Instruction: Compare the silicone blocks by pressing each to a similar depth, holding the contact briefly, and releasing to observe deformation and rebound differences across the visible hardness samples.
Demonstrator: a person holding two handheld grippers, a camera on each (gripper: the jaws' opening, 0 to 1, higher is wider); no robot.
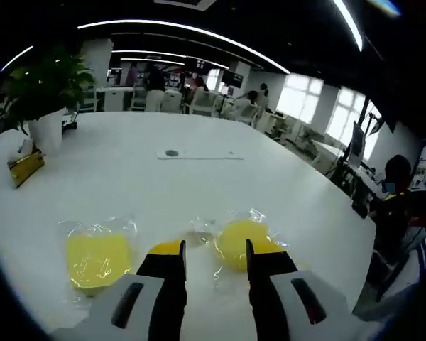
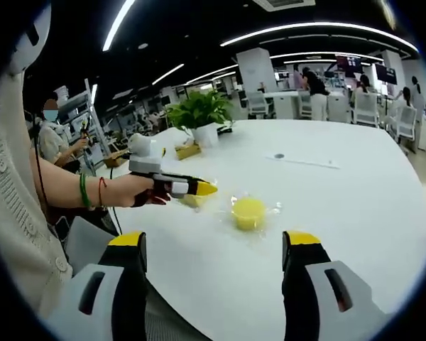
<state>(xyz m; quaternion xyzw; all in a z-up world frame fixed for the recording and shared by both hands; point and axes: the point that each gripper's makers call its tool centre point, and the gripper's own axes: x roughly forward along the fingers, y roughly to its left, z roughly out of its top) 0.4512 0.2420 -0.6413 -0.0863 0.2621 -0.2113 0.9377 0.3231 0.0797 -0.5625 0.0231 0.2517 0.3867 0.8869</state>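
Observation:
Two yellow silicone blocks in clear wrappers lie on the white table (image 1: 199, 185). The squarish block (image 1: 98, 259) is at the left, and the round block (image 1: 236, 241) is just behind my right fingertip. My left gripper (image 1: 214, 250) hovers open between them, with nothing between its fingers. In the right gripper view, a hand holds the left gripper (image 2: 199, 189) over the squarish block (image 2: 192, 202), which it partly hides. The round block (image 2: 248, 212) sits apart from it on the table (image 2: 341, 206). My right gripper (image 2: 214, 241) is wide open, well short of both blocks.
A potted plant (image 1: 46, 92) and a small yellow box (image 1: 25, 168) stand at the far left of the table. A flat white strip (image 1: 199, 153) lies mid-table. The person's sleeve (image 2: 18, 213) is at the left. People sit at desks behind.

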